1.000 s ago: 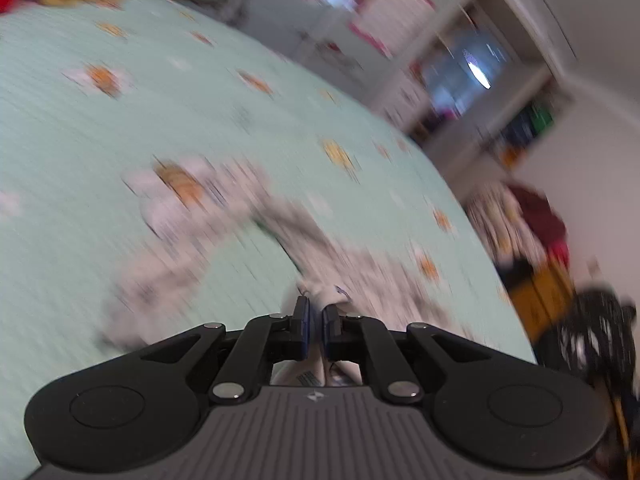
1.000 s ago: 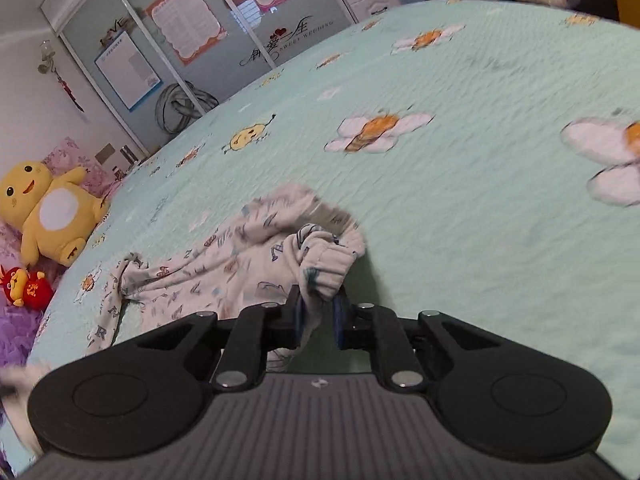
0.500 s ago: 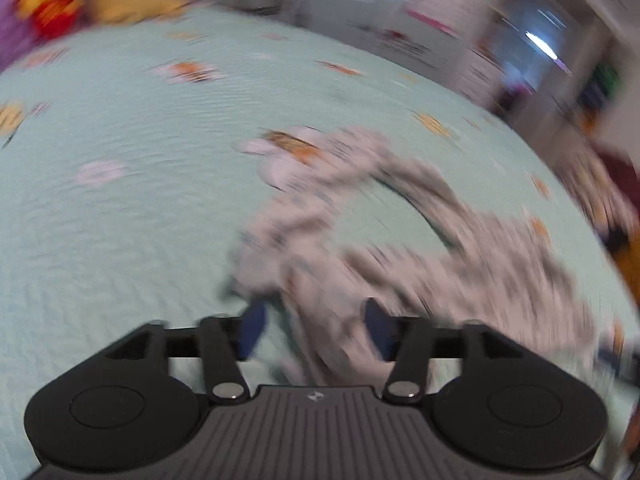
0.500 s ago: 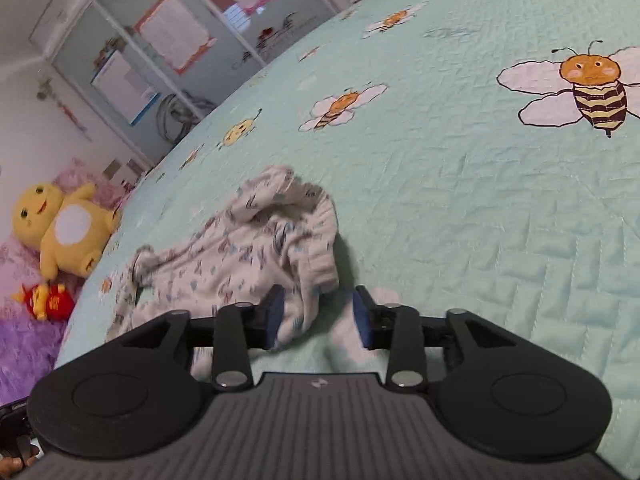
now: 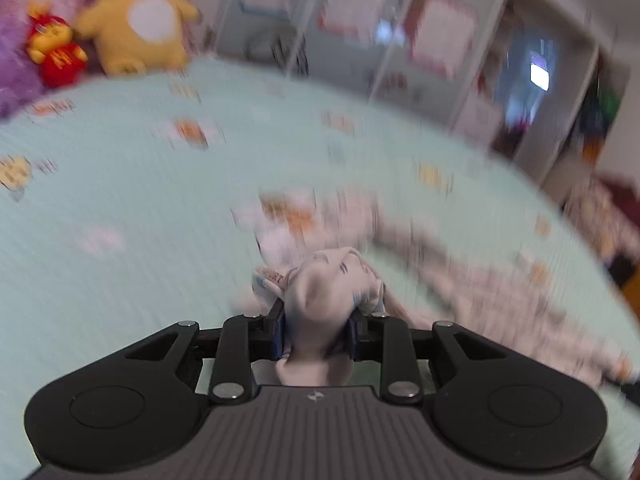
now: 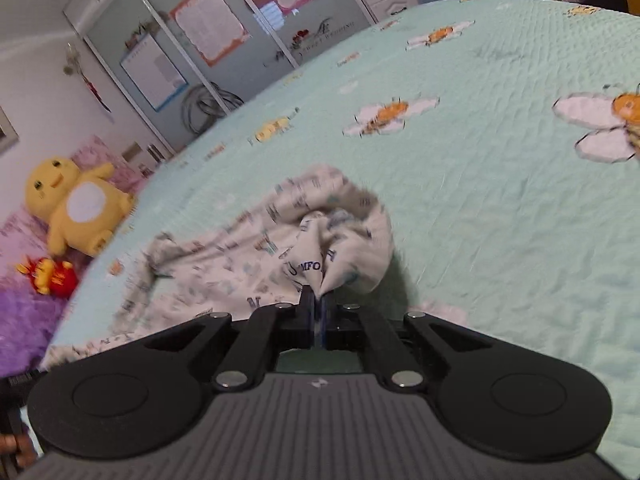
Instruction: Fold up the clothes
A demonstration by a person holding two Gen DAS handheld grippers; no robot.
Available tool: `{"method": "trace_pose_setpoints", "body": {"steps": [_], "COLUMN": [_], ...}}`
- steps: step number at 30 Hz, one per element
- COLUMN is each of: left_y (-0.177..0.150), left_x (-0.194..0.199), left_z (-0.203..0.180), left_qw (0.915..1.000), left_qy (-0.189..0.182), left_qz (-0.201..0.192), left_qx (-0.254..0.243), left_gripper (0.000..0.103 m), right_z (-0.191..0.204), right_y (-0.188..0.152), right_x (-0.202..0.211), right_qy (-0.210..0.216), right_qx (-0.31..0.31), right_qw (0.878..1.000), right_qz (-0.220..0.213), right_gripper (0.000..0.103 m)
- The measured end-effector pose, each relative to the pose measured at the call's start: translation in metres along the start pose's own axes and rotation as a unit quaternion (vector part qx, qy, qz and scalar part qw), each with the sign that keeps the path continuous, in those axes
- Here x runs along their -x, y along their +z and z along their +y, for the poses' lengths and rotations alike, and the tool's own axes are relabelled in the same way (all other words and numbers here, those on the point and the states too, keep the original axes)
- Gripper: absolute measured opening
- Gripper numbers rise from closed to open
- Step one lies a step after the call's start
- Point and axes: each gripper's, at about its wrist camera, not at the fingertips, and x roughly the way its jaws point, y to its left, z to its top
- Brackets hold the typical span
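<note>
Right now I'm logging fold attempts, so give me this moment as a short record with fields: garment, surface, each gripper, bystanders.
garment: white letter-printed cotton garment, crumpled, unfolded
surface: mint quilted bedspread with bee prints
left gripper: jaws closing, bunched cloth between them
right gripper: shut on a pinched cloth fold
bystanders: yellow plush duck, red plush toy beyond the bedspread's edge

Left wrist view low over the bed (image 5: 120, 208), facing the wardrobe, right wrist view equally close, angled down, both sharing the yellow plush toy (image 5: 140, 16) (image 6: 76, 208) and printed garment (image 5: 332, 280) (image 6: 256, 248).
</note>
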Motion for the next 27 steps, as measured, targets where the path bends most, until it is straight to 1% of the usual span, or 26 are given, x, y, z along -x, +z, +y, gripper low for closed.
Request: {"method": "trace_pose_setpoints", "body": {"steps": [1,2,3,4,5,6,7,8,9,10,11,12,14,15,16,17,18,19,20,21,23,24,26,27], "left_y": [0.013,0.021,0.026,0.028,0.027,0.022,0.013,0.005,-0.003,-0.009,-0.009,-0.008,-0.007,-0.006,-0.001,0.004,0.011,0.016,0.022,0.027,0.033,0.035,0.035,0.037], "left_x": [0.017,0.033,0.044,0.048,0.047,0.042,0.035,0.026,0.017,0.009,0.011,0.015,0.021,0.024,0.033,0.041,0.046,0.044,0.041,0.037,0.008,-0.008,-0.047,-0.068], "left_z": [0.008,0.015,0.022,0.028,0.033,0.035,0.038,0.043,0.049,0.057,0.064,0.070,0.082,0.088,0.091,0.091,0.091,0.086,0.081,0.075,0.049,0.034,0.005,-0.005], "left_qw": [0.9997,0.9994,0.9993,0.9995,0.9998,0.9991,0.9974,0.9945,0.9904,0.9859,0.9854,0.9848,0.9821,0.9800,0.9779,0.9758,0.9748,0.9781,0.9815,0.9846,0.9926,0.9944,0.9934,0.9921], "left_qy": [-0.007,-0.007,0.003,0.009,0.005,0.003,0.018,0.040,0.063,0.082,0.095,0.107,0.131,0.143,0.163,0.176,0.177,0.167,0.156,0.145,0.114,0.100,0.076,0.067], "left_qz": [-0.015,-0.022,-0.024,-0.015,0.009,0.042,0.069,0.095,0.122,0.146,0.141,0.133,0.118,0.110,0.082,0.048,0.016,0.007,0.001,-0.006,0.022,0.037,0.057,0.067], "left_qx": [0.015,0.023,0.027,0.027,0.017,-0.001,-0.016,-0.018,-0.018,-0.004,0.014,0.031,0.067,0.084,0.101,0.120,0.134,0.124,0.110,0.097,0.032,-0.002,-0.065,-0.082], "left_gripper": [0.029,0.029,0.029,0.030,0.032,0.038,0.040,0.040,0.043,0.043,0.043,0.043,0.050,0.057,0.060,0.061,0.064,0.069,0.071,0.073,0.074,0.074,0.074,0.074], "right_z": [-0.001,-0.001,0.000,0.000,0.000,0.001,0.002,0.001,-0.001,-0.010,-0.017,-0.025,-0.030,-0.031,-0.030,-0.029,-0.028,-0.026,-0.025,-0.026,-0.027,-0.027,-0.026,-0.023], "right_y": [0.004,0.005,0.007,0.009,0.007,0.005,0.002,-0.002,-0.006,-0.009,-0.011,-0.013,-0.011,-0.009,-0.005,-0.001,0.004,0.008,0.013,0.018,0.028,0.033,0.044,0.049], "right_x": [0.011,0.018,0.025,0.032,0.037,0.041,0.042,0.039,0.036,0.036,0.039,0.042,0.048,0.050,0.049,0.047,0.042,0.037,0.032,0.023,0.002,-0.010,-0.033,-0.044], "right_qy": [0.010,0.020,0.030,0.039,0.038,0.036,0.011,-0.008,-0.027,-0.043,-0.054,-0.065,-0.071,-0.076,-0.080,-0.081,-0.078,-0.075,-0.071,-0.061,-0.038,-0.031,-0.018,-0.017], "right_qx": [-0.002,0.000,0.002,0.003,0.009,0.015,0.033,0.047,0.060,0.044,0.029,0.015,0.016,0.019,0.024,0.029,0.028,0.026,0.024,0.015,-0.002,-0.004,-0.009,-0.001], "right_qw": [1.000,1.000,0.999,0.998,0.998,0.998,0.998,0.996,0.994,0.994,0.994,0.994,0.995,0.995,0.995,0.996,0.996,0.997,0.997,0.998,0.999,0.999,1.000,1.000], "right_qz": [0.002,0.015,0.027,0.039,0.044,0.048,0.052,0.070,0.087,0.095,0.089,0.083,0.065,0.056,0.047,0.037,0.029,0.020,0.011,0.006,0.006,0.009,0.015,0.017], "right_gripper": [0.000,0.000,0.000,0.001,0.001,0.001,0.000,0.000,0.000,0.002,0.004,0.004,0.005,0.005,0.005,0.007,0.008,0.016,0.026,0.030,0.032,0.033,0.040,0.042]}}
